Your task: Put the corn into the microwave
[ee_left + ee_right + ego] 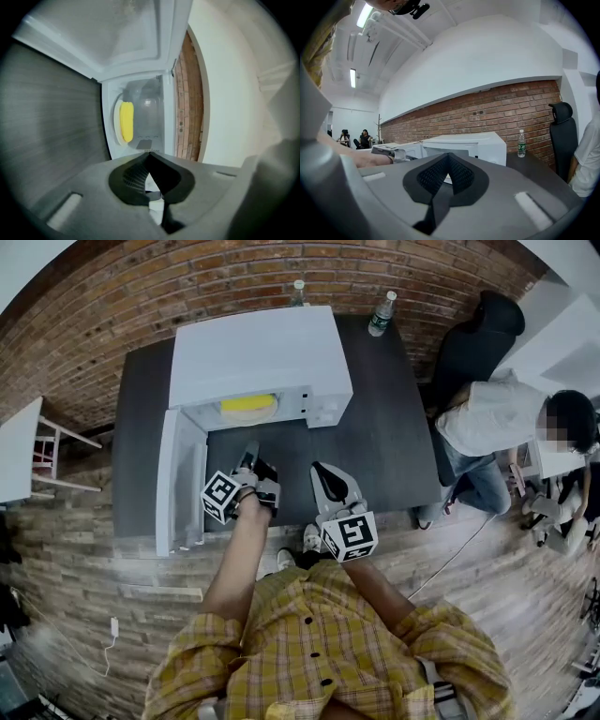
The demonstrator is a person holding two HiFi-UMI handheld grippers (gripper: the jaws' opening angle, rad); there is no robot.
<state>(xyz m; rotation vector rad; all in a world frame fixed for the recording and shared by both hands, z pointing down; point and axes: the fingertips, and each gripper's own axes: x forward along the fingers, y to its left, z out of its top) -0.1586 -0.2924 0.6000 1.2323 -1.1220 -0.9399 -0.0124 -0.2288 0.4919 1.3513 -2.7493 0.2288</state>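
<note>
Inside, corn (247, 405) past open microwave door (183, 479)

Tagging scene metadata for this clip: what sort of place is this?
Probably an office or lab space, not a home kitchen: the microwave sits on a dark table against a brick wall, with an office chair beside it and ceiling strip lights overhead.

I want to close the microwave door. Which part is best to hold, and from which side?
Take the door at its free edge, the end nearest the person, far from the hinge at the microwave's left front corner. It stands swung out, a thin upright panel, so the left gripper, now shut beside it, should probably open and straddle that edge from the person's side.
</note>
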